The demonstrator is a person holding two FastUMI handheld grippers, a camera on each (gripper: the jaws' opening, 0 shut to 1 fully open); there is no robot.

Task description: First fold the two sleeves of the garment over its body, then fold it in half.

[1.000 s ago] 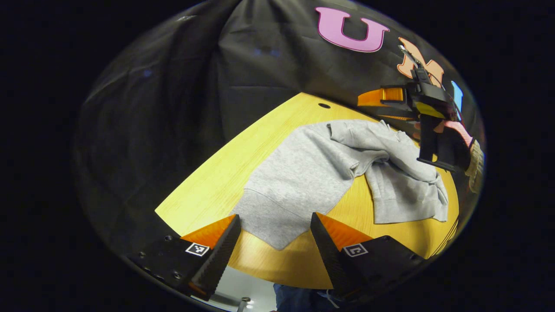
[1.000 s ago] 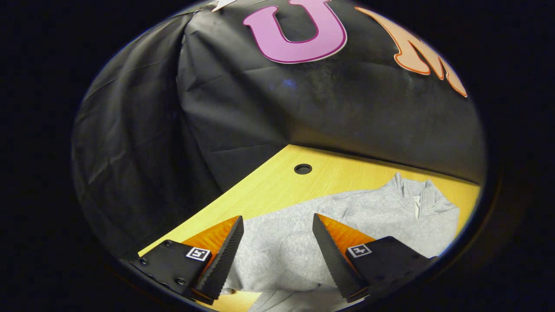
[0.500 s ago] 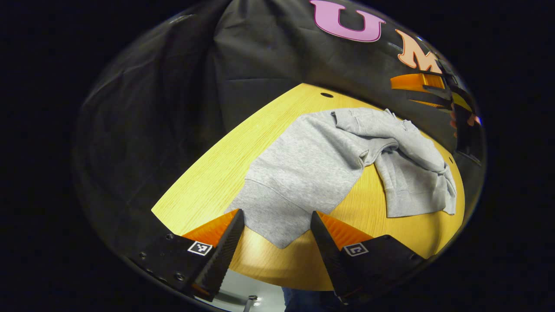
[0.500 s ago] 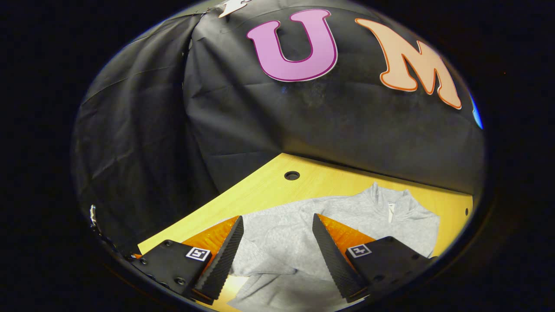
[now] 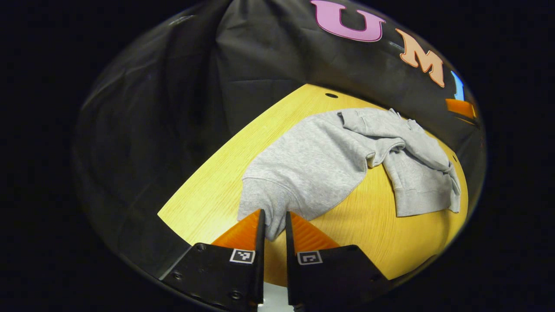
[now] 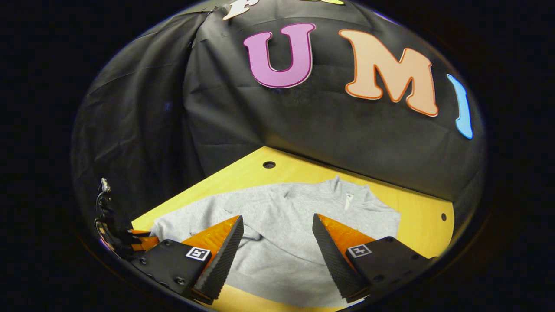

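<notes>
Grey sweatshirt (image 5: 316, 160) spread across the yellow wooden table (image 5: 217, 182), collar toward the booth's back wall, one sleeve (image 5: 381, 130) already laid over the chest, the far side bunched and hanging toward the table's edge. Left gripper (image 5: 273, 225) clenched on the near cuff of the other sleeve, both fingers pressing the cloth, a small tuft pinched up between them. Right gripper (image 6: 277, 242) released, fingers spread wide, hovering over the body of the garment without touching as far as can be told. Soft, thick knit — light, limp, no stiffness to carry a fold on its own; likely to drag and wrinkle if pulled flat along the wood, so better lifted clear and laid across. Ribbed cuff the sound place to hold for the sleeve fold; hem corners or shoulders the probable holds for the later halving. Not slippery, not fragile, though a shallow pinch could slip off the ribbing. Hard to make out: how deep the cuff sits in the left grip, hidden by the fingers themselves. Lower hem cut off behind the right gripper's fingers in the right gripper view. Bunched far side too crumpled in the left gripper view to tell sleeve from body.
</notes>
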